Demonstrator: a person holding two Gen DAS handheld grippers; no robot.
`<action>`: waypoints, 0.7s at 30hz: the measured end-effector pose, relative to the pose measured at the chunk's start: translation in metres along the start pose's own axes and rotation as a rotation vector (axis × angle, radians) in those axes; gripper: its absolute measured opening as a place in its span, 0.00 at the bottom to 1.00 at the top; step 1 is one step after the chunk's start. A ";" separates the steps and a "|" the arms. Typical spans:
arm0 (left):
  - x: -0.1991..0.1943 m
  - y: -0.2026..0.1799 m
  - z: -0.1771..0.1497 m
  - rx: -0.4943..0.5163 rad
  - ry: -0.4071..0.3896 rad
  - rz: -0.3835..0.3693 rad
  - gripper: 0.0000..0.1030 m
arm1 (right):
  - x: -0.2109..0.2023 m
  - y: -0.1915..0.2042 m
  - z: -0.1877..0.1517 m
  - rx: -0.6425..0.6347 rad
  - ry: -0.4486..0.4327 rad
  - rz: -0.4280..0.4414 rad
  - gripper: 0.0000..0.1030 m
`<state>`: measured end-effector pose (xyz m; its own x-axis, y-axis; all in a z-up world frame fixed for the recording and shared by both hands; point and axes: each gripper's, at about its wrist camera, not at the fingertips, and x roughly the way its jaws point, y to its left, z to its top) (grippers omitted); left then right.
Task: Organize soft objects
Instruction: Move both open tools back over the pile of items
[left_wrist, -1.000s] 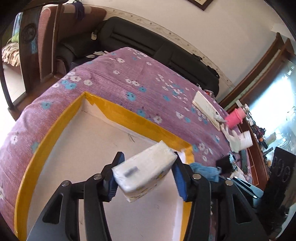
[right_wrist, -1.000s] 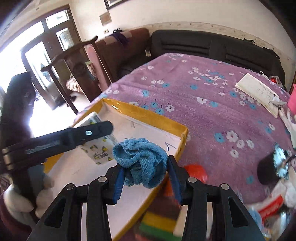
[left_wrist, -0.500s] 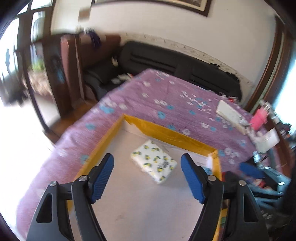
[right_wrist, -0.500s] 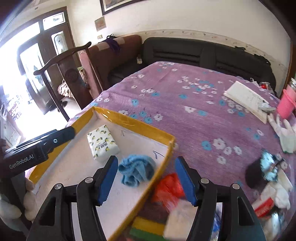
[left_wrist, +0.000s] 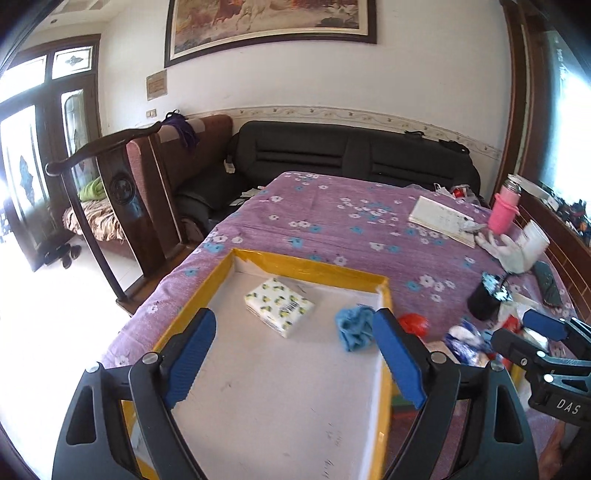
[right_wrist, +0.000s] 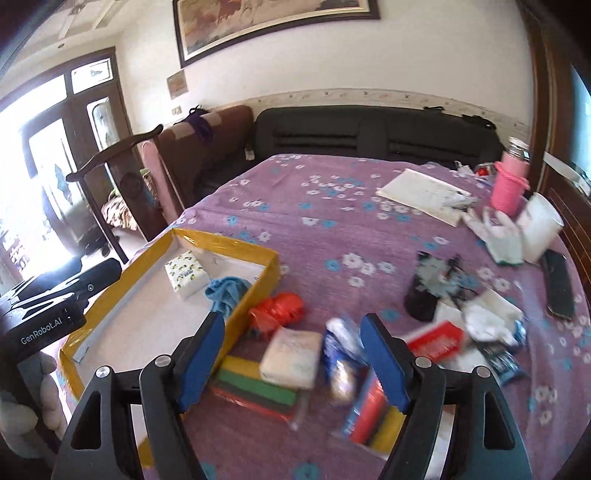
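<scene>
Both tongs hang empty with their blue pads spread wide. The left gripper (left_wrist: 293, 356) hovers over the yellow-rimmed tray (left_wrist: 310, 263), the right gripper (right_wrist: 291, 356) over the heap beside it. In the tray lie the tissue pack (left_wrist: 279, 306) and, near the right wall, the crumpled blue cloth (left_wrist: 354, 326). The pack lies flat, its long axis running diagonally, far-left to near-right. The next candidate looks to be the white pad (right_wrist: 291, 357) on the striped sponges (right_wrist: 258, 386), though the view is blurred there. The heap is crowded — a wide grab may snag the blue wrapper (right_wrist: 340, 347) just beside it, or drag the sponges along.
</scene>
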<state>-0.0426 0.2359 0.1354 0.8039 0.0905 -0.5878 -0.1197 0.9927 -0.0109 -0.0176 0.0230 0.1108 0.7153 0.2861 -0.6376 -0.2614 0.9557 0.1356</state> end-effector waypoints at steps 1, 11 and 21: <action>-0.003 -0.004 -0.001 0.008 0.000 -0.001 0.84 | -0.006 -0.007 -0.004 0.014 -0.004 -0.004 0.79; -0.032 -0.050 -0.014 0.089 -0.008 0.011 0.84 | -0.043 -0.065 -0.032 0.135 -0.027 -0.036 0.79; -0.035 -0.087 -0.026 0.146 0.019 -0.024 0.87 | -0.061 -0.121 -0.059 0.237 -0.028 -0.087 0.80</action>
<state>-0.0754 0.1447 0.1353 0.7943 0.0661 -0.6040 -0.0134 0.9957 0.0914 -0.0674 -0.1141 0.0883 0.7472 0.2009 -0.6335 -0.0411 0.9653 0.2578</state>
